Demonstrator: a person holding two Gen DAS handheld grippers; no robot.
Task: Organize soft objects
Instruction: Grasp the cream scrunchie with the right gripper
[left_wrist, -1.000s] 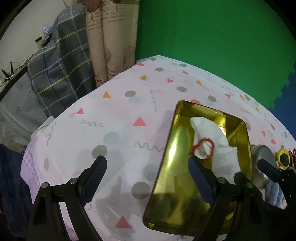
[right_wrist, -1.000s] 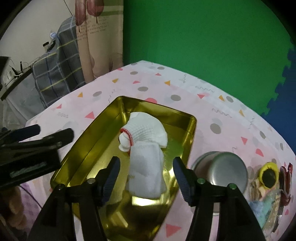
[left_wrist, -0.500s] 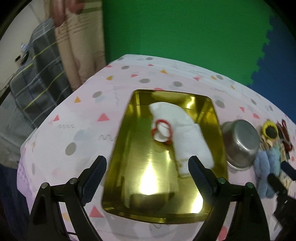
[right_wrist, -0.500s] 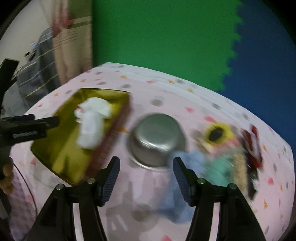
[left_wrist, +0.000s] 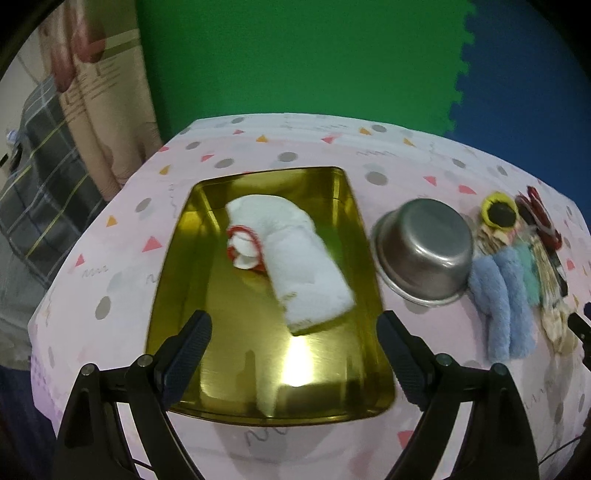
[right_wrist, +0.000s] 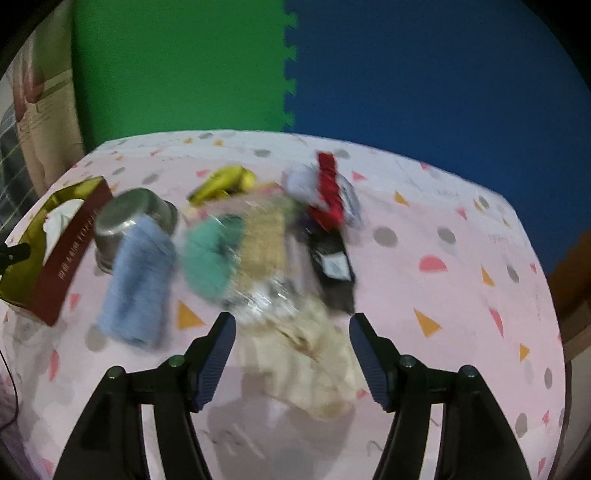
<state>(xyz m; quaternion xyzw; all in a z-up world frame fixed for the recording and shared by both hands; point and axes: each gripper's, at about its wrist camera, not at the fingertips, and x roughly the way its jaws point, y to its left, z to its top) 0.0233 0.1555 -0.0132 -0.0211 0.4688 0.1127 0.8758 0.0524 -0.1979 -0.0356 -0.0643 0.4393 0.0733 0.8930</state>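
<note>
The right gripper hangs above the near end of a heap of soft things on the pink patterned tablecloth, its jaws opening with nothing pinched between them; a crumpled cream cloth lies under the gap. The picture is smeared, so where one piece ends and the next begins is hard to tell. That is the main risk as I judge it: the cream cloth lies against a clear crinkly plastic wrap, a tan knitted piece and a teal fluffy cloth, and a closing grip could catch two at once or drag the wrap along. A black flat item and a red ribbed band lie just beyond, and a pull could tug them out of place. The light-blue fluffy rolled towel leans on the upturned steel bowl; a sideways brush might knock the bowl, which stands just beside the shiny gold rectangular tray. In that tray a rolled white towel with a red-trimmed white sock already rests. The left gripper hovers spread wide over the tray's near end, holding nothing; lowered carelessly, its fingers could strike the tray and shift it.
</note>
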